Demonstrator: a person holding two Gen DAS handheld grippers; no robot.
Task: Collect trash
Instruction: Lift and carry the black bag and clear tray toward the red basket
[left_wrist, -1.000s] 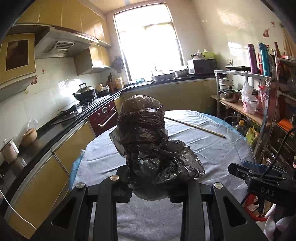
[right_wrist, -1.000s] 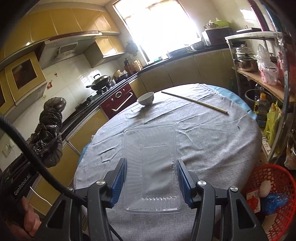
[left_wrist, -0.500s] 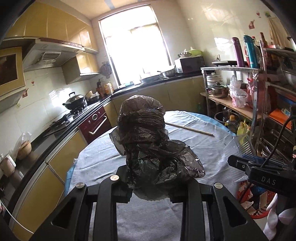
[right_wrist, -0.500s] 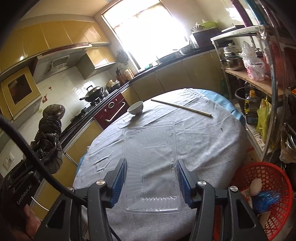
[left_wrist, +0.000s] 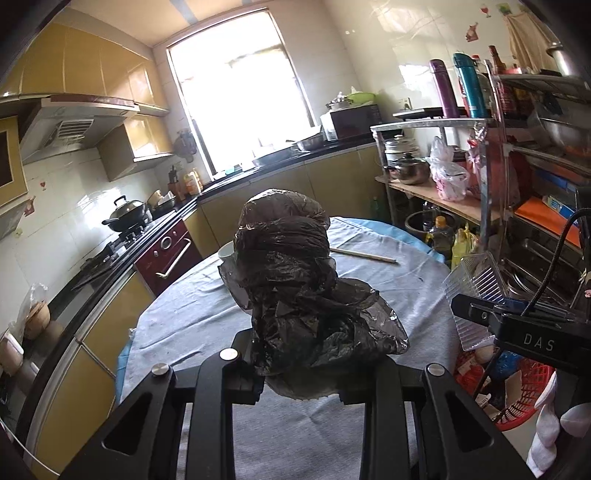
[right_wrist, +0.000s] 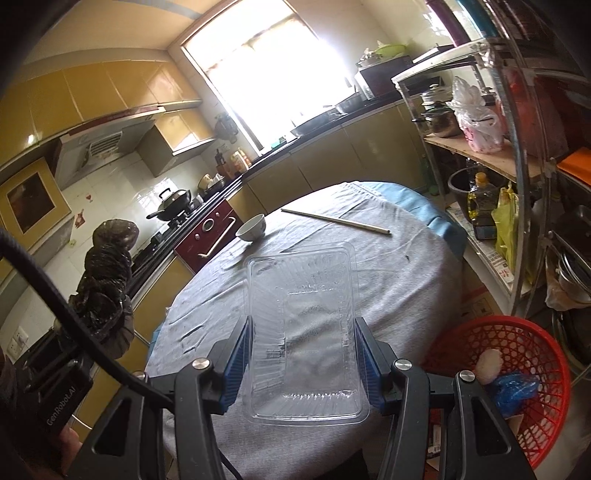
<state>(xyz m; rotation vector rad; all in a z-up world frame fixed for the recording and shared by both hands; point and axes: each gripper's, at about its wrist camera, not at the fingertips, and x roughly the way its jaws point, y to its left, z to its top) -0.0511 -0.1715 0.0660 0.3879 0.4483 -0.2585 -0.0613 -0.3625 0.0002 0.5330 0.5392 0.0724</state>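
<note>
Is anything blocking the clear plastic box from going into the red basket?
Nothing visible does. The right gripper holds the clear plastic box over the table's edge, and the red basket sits open just beside it, lower down.

Daylight enters through the window (left_wrist: 236, 92) at upper centre of both views, overexposed to near white. Glare patches lie on the wall tiles (left_wrist: 62, 221) at left and the cabinet fronts (right_wrist: 110, 92) at upper left. Foreground parts at the bottom edge stand dark, backlit. Fisheye curvature bends lines toward black-vignetted corners. Focus sharp overall.
</note>
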